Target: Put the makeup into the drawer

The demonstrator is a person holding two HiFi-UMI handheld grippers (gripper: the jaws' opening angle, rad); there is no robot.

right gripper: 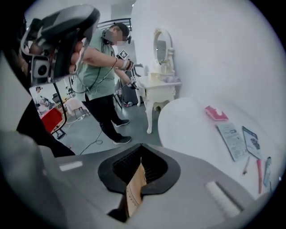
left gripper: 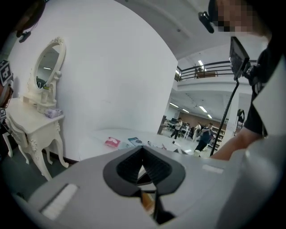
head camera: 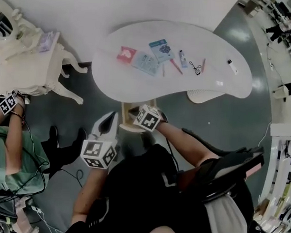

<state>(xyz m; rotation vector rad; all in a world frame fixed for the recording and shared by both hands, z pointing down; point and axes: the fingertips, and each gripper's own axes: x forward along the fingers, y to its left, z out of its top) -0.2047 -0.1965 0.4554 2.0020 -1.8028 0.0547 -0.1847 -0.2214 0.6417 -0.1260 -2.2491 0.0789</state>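
The makeup lies spread on the white kidney-shaped worktop (head camera: pixel 137 88). A red packet (head camera: pixel 126 54) sits nearest the worktop's left end, then come a pale blue sachet (head camera: pixel 145 62), a blue card (head camera: pixel 161 48), a pink pencil (head camera: pixel 176 66) and a small tube (head camera: pixel 183 58). A short white stick (head camera: pixel 232 66) lies towards the worktop's right end.

Both tools hang just off the worktop's near edge, apart from all the makeup. The left tool (head camera: pixel 107 122) is clenched, its jaws meeting at the tip. The right tool (head camera: pixel 134 111) is clenched too, jaws together — only a tan sliver shows in the slit behind them.

Left of the worktop and well apart from it stands a white dressing table (head camera: pixel 25 74). It carries an oval mirror (left gripper: pixel 48 67) and a small lilac box (head camera: pixel 48 41). A person in a green top (right gripper: pixel 91 71) stands at it.
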